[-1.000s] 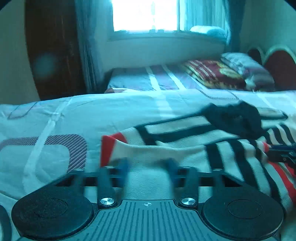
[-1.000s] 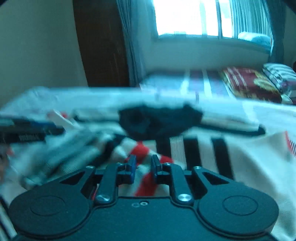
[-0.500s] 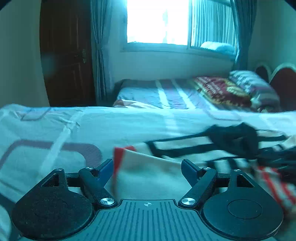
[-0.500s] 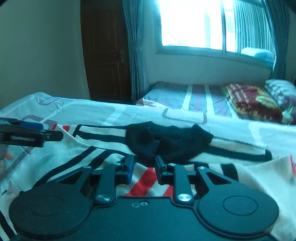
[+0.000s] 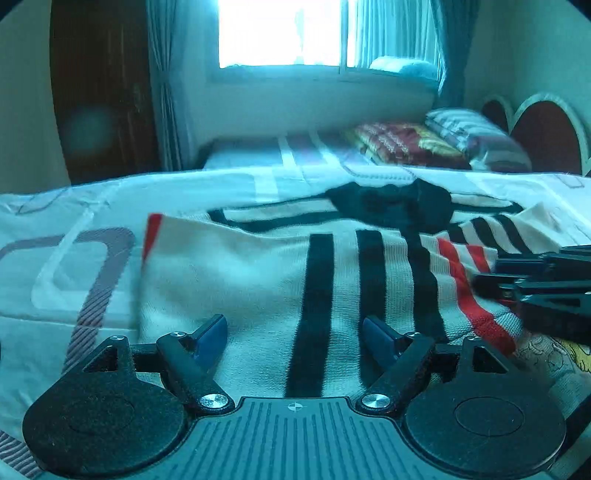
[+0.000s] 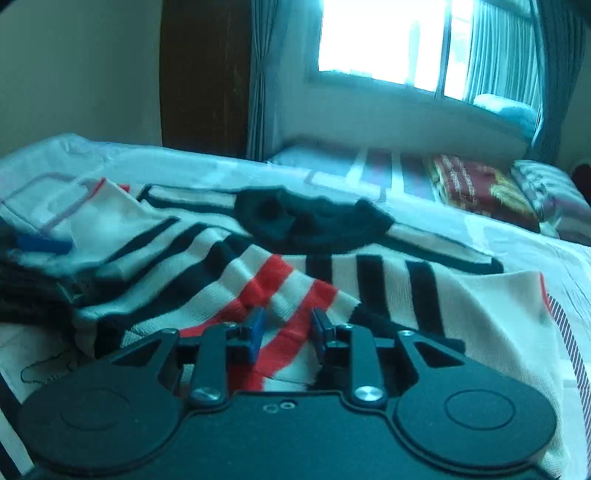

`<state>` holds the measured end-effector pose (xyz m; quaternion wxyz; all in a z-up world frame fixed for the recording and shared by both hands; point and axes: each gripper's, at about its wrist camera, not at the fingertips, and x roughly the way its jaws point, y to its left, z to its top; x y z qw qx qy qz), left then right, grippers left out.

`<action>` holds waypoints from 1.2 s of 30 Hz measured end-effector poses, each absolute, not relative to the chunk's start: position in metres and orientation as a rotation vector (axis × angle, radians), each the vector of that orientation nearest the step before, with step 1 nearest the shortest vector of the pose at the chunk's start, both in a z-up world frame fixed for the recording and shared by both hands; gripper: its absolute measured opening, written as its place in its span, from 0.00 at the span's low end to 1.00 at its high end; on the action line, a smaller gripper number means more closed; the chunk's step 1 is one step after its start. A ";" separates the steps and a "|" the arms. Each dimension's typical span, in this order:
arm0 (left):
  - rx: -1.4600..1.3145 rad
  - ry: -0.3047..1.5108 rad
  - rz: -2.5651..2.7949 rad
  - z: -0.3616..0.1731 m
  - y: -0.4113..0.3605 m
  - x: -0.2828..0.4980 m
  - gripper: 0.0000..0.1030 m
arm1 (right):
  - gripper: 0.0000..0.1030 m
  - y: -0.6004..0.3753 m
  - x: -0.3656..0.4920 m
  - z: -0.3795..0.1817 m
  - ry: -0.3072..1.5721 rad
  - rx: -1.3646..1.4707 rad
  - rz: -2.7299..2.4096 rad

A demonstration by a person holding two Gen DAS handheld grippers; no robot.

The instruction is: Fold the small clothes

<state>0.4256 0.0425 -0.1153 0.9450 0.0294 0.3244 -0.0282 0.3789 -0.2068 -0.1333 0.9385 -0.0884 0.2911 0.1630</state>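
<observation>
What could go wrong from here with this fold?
The right hand-held gripper is opening with the red-striped fold of the striped sweater between its fingers, so that fold may slump. The black garment lying on the sweater could get trapped in the next fold. The left hand-held gripper stands open, holding nothing.

A bedsheet [image 5: 74, 206] printed with rounded grey-striped rectangles covers the near bed. Beyond its far edge stands a second bed [image 5: 295, 155] with a striped cover; a red and yellow patterned blanket [image 5: 402, 142] and a striped pillow [image 5: 476, 133] lie at its right end, against a curved headboard [image 5: 543, 129]. A bright window [image 5: 280, 33] with curtains [image 5: 162, 85] fills the far wall, beside a dark wooden door [image 5: 99, 81].
</observation>
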 end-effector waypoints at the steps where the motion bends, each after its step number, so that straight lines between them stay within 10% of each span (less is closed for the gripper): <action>1: 0.076 0.660 -0.055 -0.113 0.046 0.422 0.78 | 0.27 -0.215 0.378 -0.132 0.595 -0.184 0.310; 16: 0.140 0.703 0.026 -0.109 0.087 0.395 0.82 | 0.19 -0.359 0.346 -0.132 0.636 0.078 0.013; 36: 0.159 0.719 0.036 -0.105 0.088 0.251 0.99 | 0.36 -0.368 0.235 -0.132 0.697 0.145 0.045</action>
